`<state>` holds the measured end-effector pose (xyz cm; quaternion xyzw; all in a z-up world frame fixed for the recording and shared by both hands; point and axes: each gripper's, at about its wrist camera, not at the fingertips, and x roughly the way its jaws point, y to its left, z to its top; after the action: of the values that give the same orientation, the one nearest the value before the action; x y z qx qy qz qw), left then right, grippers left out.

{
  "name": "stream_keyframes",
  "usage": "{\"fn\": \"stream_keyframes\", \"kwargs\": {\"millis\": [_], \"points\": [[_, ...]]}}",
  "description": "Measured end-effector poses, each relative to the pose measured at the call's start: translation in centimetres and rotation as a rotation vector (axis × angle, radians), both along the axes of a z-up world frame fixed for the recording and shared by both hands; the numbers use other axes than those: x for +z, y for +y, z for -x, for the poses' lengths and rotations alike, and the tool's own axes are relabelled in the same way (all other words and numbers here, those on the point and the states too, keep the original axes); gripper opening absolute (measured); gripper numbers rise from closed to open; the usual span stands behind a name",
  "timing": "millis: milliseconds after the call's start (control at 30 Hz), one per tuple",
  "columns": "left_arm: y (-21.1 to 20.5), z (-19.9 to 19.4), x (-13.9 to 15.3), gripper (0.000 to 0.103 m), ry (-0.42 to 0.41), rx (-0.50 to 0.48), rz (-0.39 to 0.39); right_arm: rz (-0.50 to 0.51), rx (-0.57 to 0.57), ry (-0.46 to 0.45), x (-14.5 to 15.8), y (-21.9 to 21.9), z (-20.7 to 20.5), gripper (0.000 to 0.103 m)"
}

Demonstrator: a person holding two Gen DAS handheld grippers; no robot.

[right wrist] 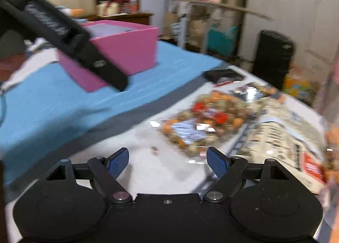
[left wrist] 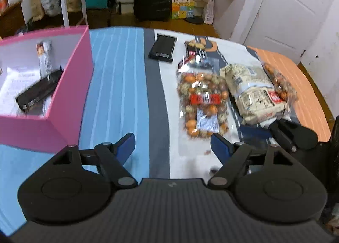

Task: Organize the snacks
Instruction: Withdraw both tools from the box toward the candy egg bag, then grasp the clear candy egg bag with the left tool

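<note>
Pink cardboard box [left wrist: 70, 86] sat at left of the left wrist view, dark packets already inside. At right centre lay the clear bag of round snacks [left wrist: 203, 99], long axis running up-frame: judged light, crinkly, slippery; best pinched at its sealed edge. Left gripper [left wrist: 172, 147] and right gripper [right wrist: 167, 161] stood spread, empty.

Pink box, striped blue cover

The box [left wrist: 70, 86] is pink outside, white inside; the cover [left wrist: 118, 86] is blue with pale stripes and a grey band; at 2 o'clock, a clear bag [left wrist: 203, 101] of orange-brown snacks bears a red label.
</note>
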<state>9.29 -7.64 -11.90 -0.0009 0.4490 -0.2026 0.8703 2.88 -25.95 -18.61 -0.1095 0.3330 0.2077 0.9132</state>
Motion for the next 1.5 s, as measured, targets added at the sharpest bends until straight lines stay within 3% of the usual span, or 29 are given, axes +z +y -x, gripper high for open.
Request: {"fn": "stream_keyframes", "kwargs": {"millis": [233, 433, 567, 633, 733, 833, 1000, 1133, 1267, 1333, 1500], "points": [[0.8, -0.9, -0.3, 0.069, -0.024, -0.042, 0.015, -0.059, 0.000, 0.064, -1.1, -0.8, -0.4, 0.084], [-2.6, -4.2, -2.4, 0.066, -0.002, -0.143, 0.061, -0.080, -0.024, 0.123, -1.8, -0.4, -1.4, 0.091], [-5.4, -8.0, -6.5, 0.066, 0.171, -0.172, 0.059, -0.070, -0.023, 0.108, -2.2, 0.0, -2.2, 0.094], [-5.8, -8.6, -7.2, 0.068, 0.169, -0.162, 0.070, -0.084, -0.039, 0.091, -2.4, -0.1, -2.4, 0.095], [-6.4, -8.6, -7.0, 0.061, 0.152, -0.185, 0.094, -0.111, -0.027, 0.091, -2.7, -0.3, -2.7, 0.103], [-6.6, -7.7, -7.1, 0.054, 0.143, -0.178, 0.072, -0.119, -0.054, 0.094, -2.7, -0.4, -3.2, 0.103], [-6.0, -7.0, -6.8, 0.048, 0.225, -0.126, 0.102, -0.097, -0.074, 0.082, -2.1, -0.5, -3.6, 0.086], [-6.1, -6.2, -6.9, 0.048, 0.233, -0.119, 0.107, -0.107, -0.052, 0.098, -2.2, -1.0, -3.9, 0.085], [-6.1, -5.9, -7.0, 0.048, 0.238, -0.092, 0.116, -0.074, -0.014, 0.121, -2.6, 0.0, -4.6, 0.103], [-6.2, -5.6, -7.1, 0.048, 0.228, -0.082, 0.111, -0.047, -0.045, 0.108, -2.8, 0.8, -5.0, 0.103], [-5.8, -5.3, -6.9, 0.047, 0.213, -0.094, 0.115, -0.127, -0.113, 0.106, -2.2, -0.4, -5.3, 0.089]]}}
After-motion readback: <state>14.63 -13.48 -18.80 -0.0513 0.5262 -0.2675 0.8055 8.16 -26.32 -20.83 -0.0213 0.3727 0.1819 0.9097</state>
